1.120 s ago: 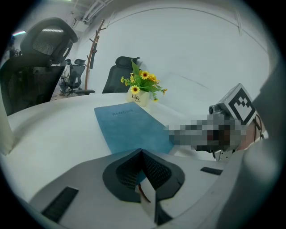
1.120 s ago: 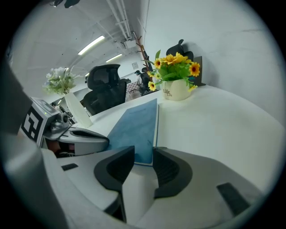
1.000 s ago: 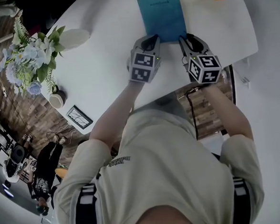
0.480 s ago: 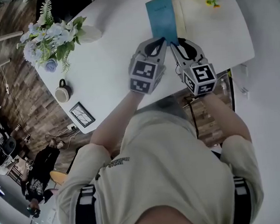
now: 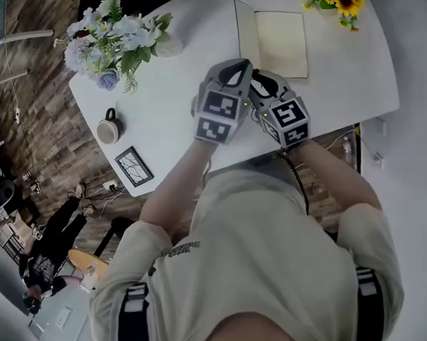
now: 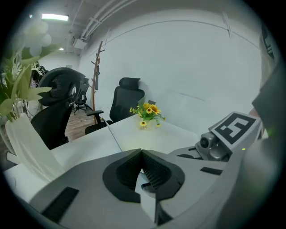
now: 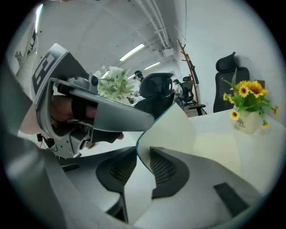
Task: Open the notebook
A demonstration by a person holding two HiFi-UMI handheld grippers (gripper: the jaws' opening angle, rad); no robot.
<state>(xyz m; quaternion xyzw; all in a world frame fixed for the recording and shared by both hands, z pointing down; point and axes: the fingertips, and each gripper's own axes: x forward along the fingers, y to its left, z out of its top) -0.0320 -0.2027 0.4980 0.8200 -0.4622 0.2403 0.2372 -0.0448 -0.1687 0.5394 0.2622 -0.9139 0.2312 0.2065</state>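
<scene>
The notebook (image 5: 283,46) lies on the far side of the table (image 5: 158,104). Its cover (image 7: 172,127) stands up between the jaws of the right gripper (image 7: 143,154), which are closing but do not pinch it yet. The left gripper (image 6: 142,154) is closed and empty, just beside. I think the right one should carry the cover over slowly in an arc, so that it does not slip or bend.
</scene>
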